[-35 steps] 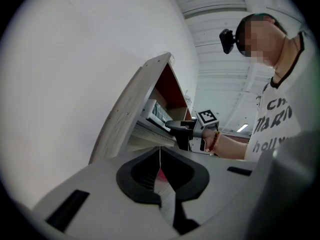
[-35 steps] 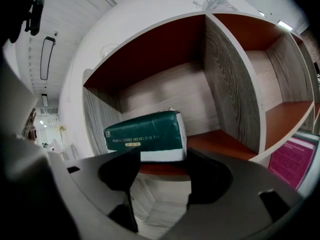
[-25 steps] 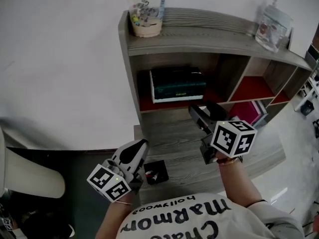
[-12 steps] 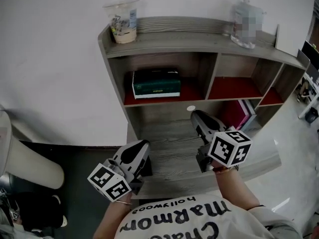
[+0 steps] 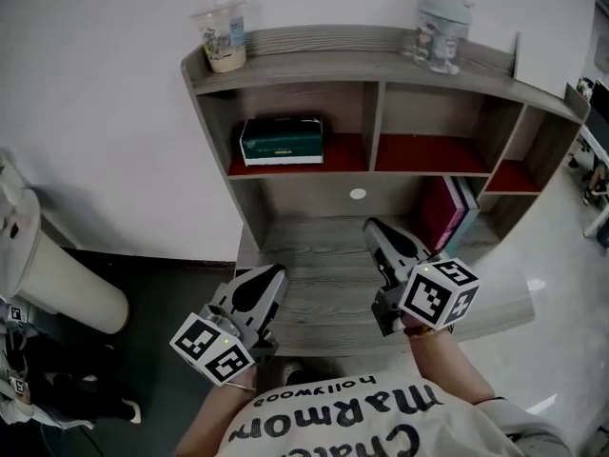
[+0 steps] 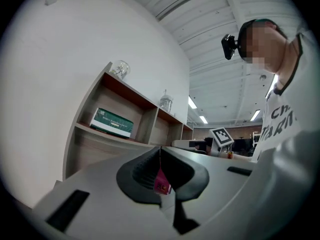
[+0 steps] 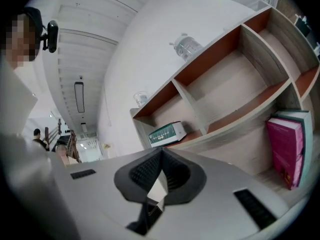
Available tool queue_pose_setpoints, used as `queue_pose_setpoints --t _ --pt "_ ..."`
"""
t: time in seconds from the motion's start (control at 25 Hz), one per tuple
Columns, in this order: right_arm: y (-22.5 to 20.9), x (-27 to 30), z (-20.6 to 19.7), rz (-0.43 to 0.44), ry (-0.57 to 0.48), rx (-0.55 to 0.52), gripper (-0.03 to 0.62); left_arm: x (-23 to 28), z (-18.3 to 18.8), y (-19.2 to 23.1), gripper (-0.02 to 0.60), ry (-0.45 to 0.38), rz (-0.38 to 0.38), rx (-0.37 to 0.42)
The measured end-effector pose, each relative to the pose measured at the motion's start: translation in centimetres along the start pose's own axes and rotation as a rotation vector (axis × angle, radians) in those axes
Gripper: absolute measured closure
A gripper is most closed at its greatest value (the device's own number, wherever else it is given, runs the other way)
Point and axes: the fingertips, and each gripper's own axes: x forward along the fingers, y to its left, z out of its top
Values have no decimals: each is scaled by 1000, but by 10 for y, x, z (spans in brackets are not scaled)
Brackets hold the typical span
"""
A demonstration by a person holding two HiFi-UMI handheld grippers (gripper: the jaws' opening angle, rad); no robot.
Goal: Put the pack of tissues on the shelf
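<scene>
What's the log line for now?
tissues: on shelf, left bay | left gripper: shut | right gripper: just closed, empty

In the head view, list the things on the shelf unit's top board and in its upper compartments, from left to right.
plastic cup → pack of tissues → lidded jar

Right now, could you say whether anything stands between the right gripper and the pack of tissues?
Nothing visible does. The pack of tissues lies in the upper left compartment of the shelf, open at the front. The right gripper, whose jaws have just been closing with nothing between them, hovers over the desk.
</scene>
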Motion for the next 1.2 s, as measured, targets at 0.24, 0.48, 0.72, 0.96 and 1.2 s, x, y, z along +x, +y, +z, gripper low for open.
queue_pose_setpoints --t 0.24,0.48,0.72,0.96,1.2 --pt "-8 -41 -11 -31 43 -100 585 -8 -23 -38 561 6 43 -24" --pt "-10 -78 -23 -30 92 -125 586 -17 -37 -76 561 -2 70 -24" --pt "-3 -106 -34 -14 124 -142 586 -28 -45 -105 561 -2 86 -18" --pt "1 -130 -36 -21 128 -147 586 -37 -46 -130 561 -6 90 -8" --pt "5 -149 -41 -20 131 -147 586 -44 -52 -146 561 -11 91 -8"
